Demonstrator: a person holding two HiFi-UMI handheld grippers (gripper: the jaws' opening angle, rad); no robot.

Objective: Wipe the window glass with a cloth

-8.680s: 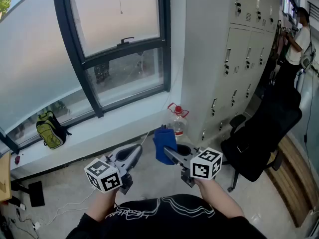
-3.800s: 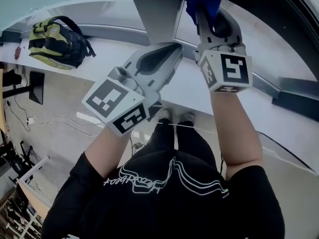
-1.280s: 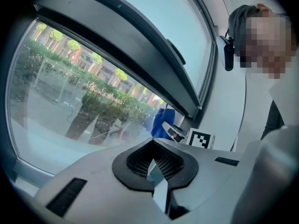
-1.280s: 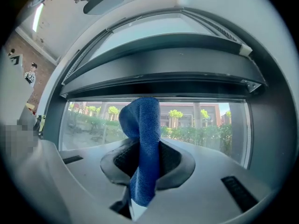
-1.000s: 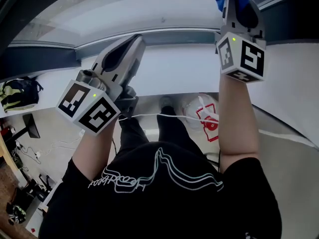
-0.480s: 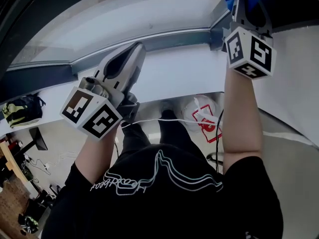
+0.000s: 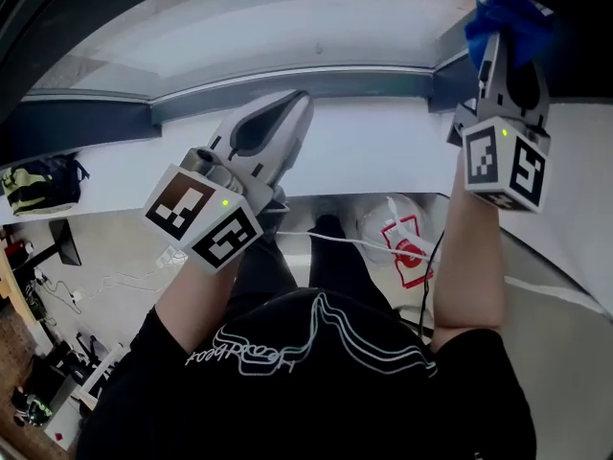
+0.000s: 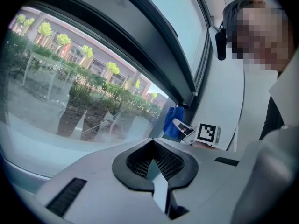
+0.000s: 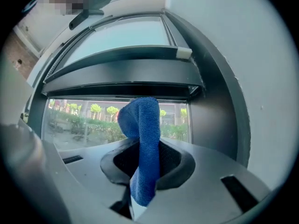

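My right gripper is raised at the upper right of the head view, shut on a blue cloth. The cloth sits by the dark window frame at the right end of the glass. In the right gripper view the cloth sticks up from the shut right gripper in front of the window glass. My left gripper is shut and holds nothing, pointing at the white sill. The left gripper view shows that gripper, the glass and the cloth.
A dark horizontal frame bar crosses above the pane. Below, on the floor, stand a clear water bottle with a red handle and a yellow-green backpack. Cables trail across the floor at left.
My right gripper has carried the cloth to the right along the window toward the frame corner. The left gripper has drifted slightly right, still shut.
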